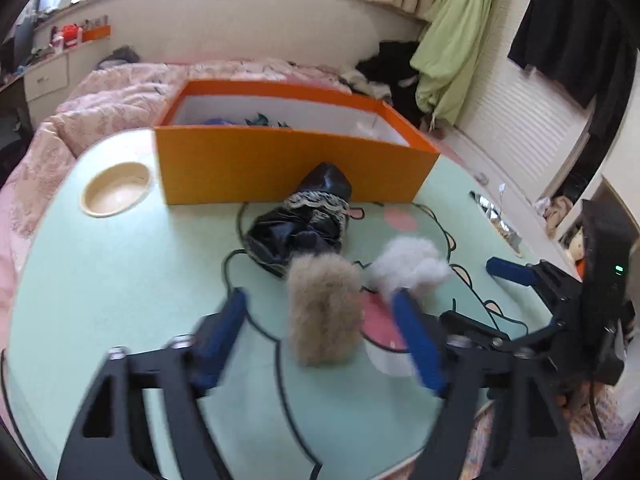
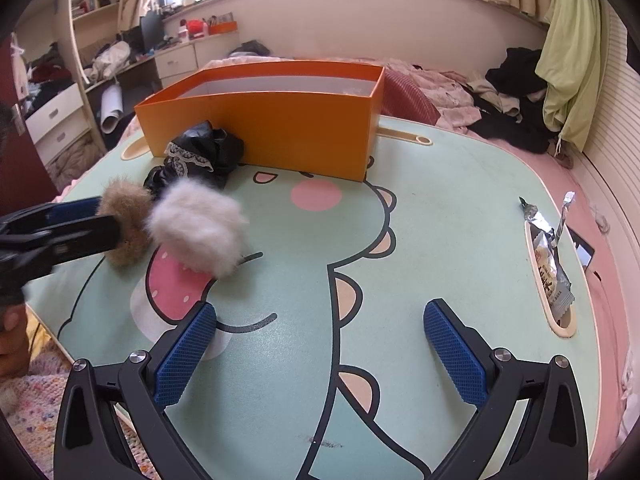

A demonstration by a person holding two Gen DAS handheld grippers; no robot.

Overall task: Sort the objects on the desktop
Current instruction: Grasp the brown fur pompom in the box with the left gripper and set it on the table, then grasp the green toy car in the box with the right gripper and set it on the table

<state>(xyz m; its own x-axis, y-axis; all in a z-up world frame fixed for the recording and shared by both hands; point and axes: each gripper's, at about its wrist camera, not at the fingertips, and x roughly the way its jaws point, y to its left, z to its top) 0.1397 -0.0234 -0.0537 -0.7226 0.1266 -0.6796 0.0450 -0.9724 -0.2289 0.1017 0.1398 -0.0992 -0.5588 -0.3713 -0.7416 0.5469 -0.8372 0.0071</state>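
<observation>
A tan furry scrunchie [image 1: 322,312] [image 2: 126,226] and a white furry scrunchie [image 1: 408,266] [image 2: 198,232] lie on the green cartoon table [image 1: 120,280] [image 2: 440,208]. A black satin scrunchie with lace [image 1: 304,220] [image 2: 196,156] lies against an orange box [image 1: 288,164] [image 2: 280,128]. My left gripper [image 1: 320,304] is open, its blue fingers on either side of the tan scrunchie; it also shows in the right wrist view [image 2: 100,216]. My right gripper [image 2: 320,328] is open and empty above the table; it also shows in the left wrist view [image 1: 508,272].
A round cup recess [image 1: 116,190] is at the table's far left. A snack packet [image 2: 550,264] sits in a slot at the table's right edge. A bed with pink bedding [image 1: 112,100] and clothes lies behind the box.
</observation>
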